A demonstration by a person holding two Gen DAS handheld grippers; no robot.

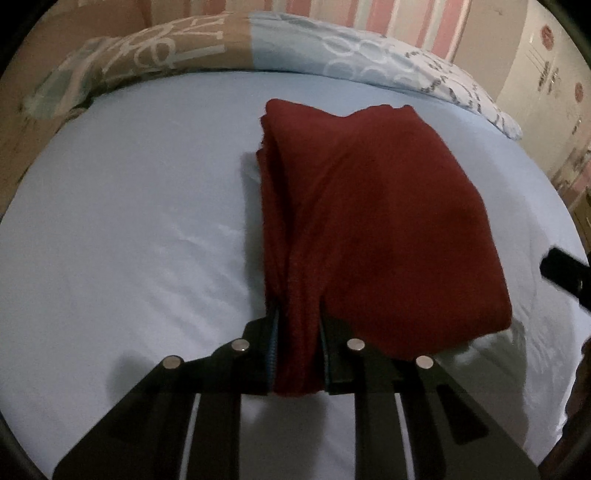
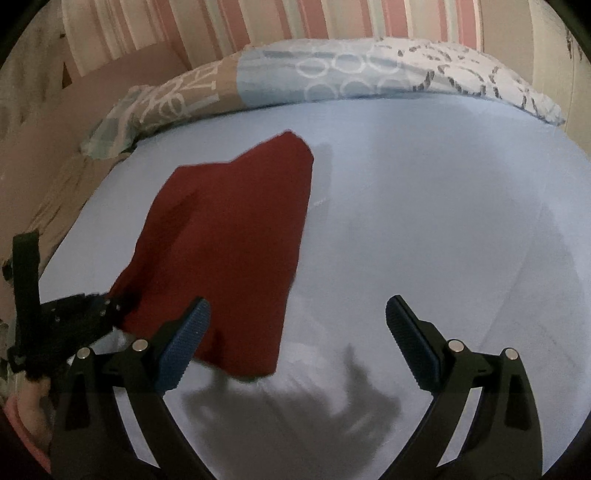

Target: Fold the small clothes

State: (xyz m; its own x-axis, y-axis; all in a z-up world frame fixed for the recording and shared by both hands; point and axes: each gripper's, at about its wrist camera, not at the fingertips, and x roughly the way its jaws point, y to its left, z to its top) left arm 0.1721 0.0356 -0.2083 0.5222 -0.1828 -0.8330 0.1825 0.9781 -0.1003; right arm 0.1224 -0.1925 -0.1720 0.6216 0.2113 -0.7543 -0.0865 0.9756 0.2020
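Note:
A dark red garment (image 1: 369, 221) lies folded over on the light blue bed sheet (image 1: 129, 221). My left gripper (image 1: 297, 332) is shut on the garment's near left edge, with red cloth bunched between its jaws. In the right wrist view the red garment (image 2: 229, 251) lies left of centre, and the left gripper (image 2: 74, 314) shows at its near left corner. My right gripper (image 2: 295, 339) is open and empty above the sheet, its left finger (image 2: 184, 343) over the garment's near edge.
A patterned pillow (image 1: 332, 59) in beige, blue and white lies along the far edge of the bed, also in the right wrist view (image 2: 332, 74). A pink-striped wall (image 2: 258, 22) stands behind it. Bare sheet (image 2: 443, 203) spreads right of the garment.

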